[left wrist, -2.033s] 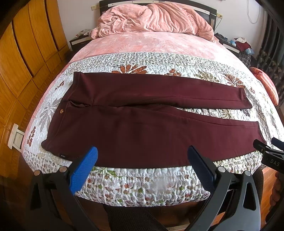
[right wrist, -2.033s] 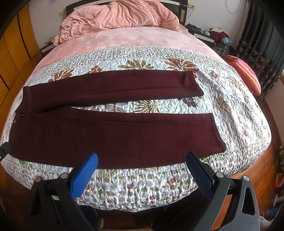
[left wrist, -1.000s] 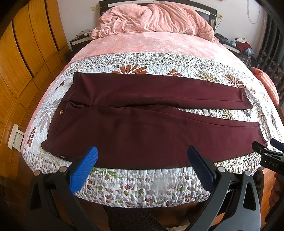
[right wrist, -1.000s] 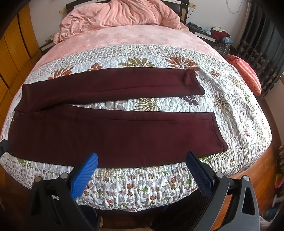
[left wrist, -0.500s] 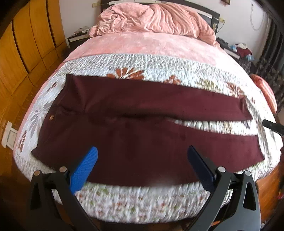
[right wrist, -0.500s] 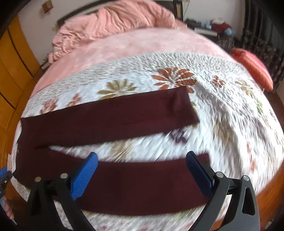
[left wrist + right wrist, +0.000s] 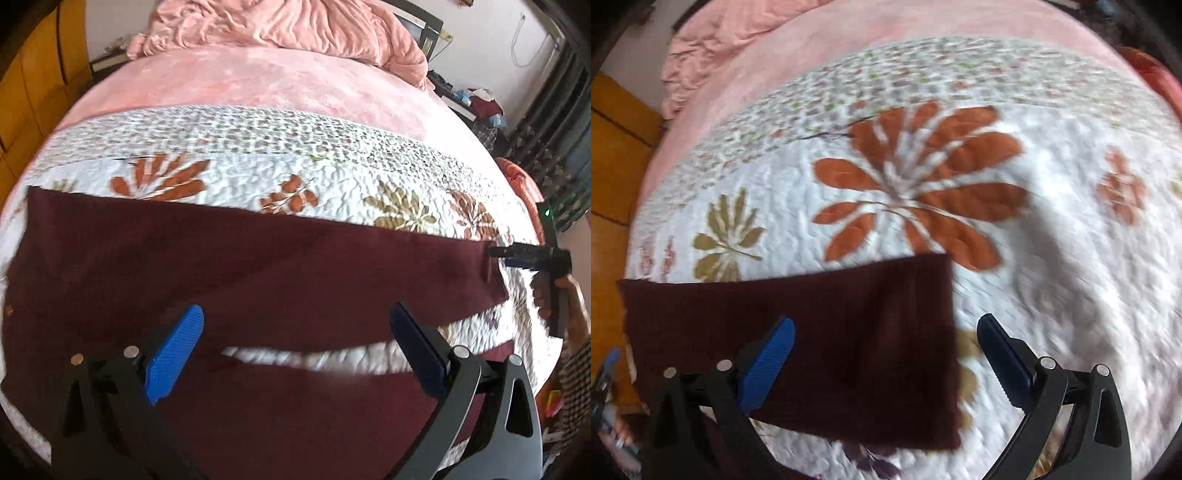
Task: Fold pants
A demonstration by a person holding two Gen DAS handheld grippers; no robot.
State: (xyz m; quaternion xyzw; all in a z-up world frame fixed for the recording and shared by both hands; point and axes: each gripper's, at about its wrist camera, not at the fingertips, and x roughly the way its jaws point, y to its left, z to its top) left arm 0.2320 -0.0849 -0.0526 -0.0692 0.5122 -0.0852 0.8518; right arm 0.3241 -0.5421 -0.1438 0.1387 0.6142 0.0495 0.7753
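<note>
Dark maroon pants (image 7: 258,266) lie flat on the floral quilt, waist at the left, legs running right. My left gripper (image 7: 295,350) is open and hovers over the middle of the far leg. My right gripper (image 7: 886,354) is open just above the cuff end of the far leg (image 7: 849,343), its right finger (image 7: 1004,362) past the cuff edge. The right gripper also shows in the left wrist view (image 7: 532,258) at the far leg's cuff. The near leg (image 7: 295,417) lies under my left gripper.
A white floral quilt (image 7: 295,147) covers the near part of the bed, with a pink sheet (image 7: 277,77) and a crumpled pink blanket (image 7: 288,22) behind. Wooden wardrobe doors (image 7: 33,74) stand at the left. An orange cushion (image 7: 517,177) lies at the right.
Both grippers have moved forward and down over the bed, from beyond the near edge to above the far leg. The right gripper has reached the far cuff. Both stay open.
</note>
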